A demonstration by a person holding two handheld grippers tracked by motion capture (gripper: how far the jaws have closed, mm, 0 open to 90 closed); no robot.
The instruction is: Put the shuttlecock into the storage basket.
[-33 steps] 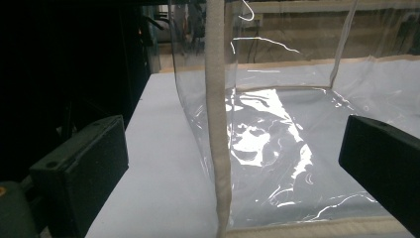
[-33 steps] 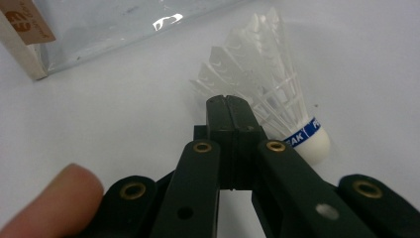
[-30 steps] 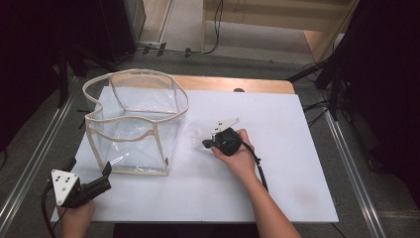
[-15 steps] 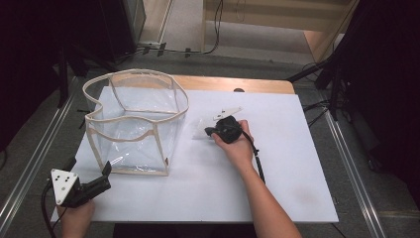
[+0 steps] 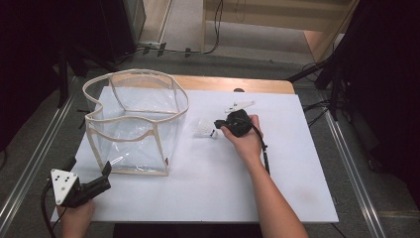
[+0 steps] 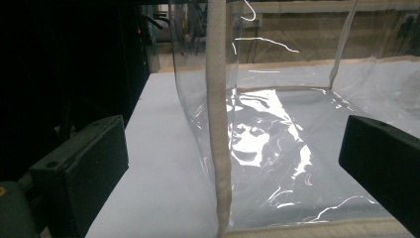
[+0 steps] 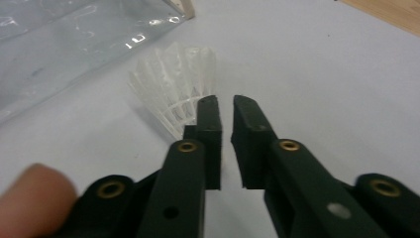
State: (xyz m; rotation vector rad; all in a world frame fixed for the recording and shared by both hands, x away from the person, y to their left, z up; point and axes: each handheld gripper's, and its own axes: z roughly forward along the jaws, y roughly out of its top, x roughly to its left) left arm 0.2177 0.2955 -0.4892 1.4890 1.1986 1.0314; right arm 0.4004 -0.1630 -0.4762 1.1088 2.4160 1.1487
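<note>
Right gripper view has the right gripper (image 7: 225,106) at the near edge, its two black jaws parted by a narrow gap with nothing between them; they have just been opening. Just beyond the tip of the jaw on that view's left lies a white feathered shuttlecock (image 7: 171,82) on its side on the white table top (image 7: 322,64), its skirt fanned away from the jaws; whether that jaw tip touches the feathers is hard to tell from here. Past the shuttlecock is the lower edge of a clear plastic bag with cream fabric trim (image 7: 74,39). From the high view, the left gripper (image 5: 106,171) rests at the near left corner of the table, pointing at the near corner of the bag (image 5: 133,124), which stands upright and open-topped on the left half of the board. Left gripper view shows those jaws standing wide apart, the bag's cream corner seam rising between them farther off, not pinched. Farther up the table, the right gripper (image 5: 216,124) sits just right of the shuttlecock (image 5: 202,129), which lies near the bag's right side.
</note>
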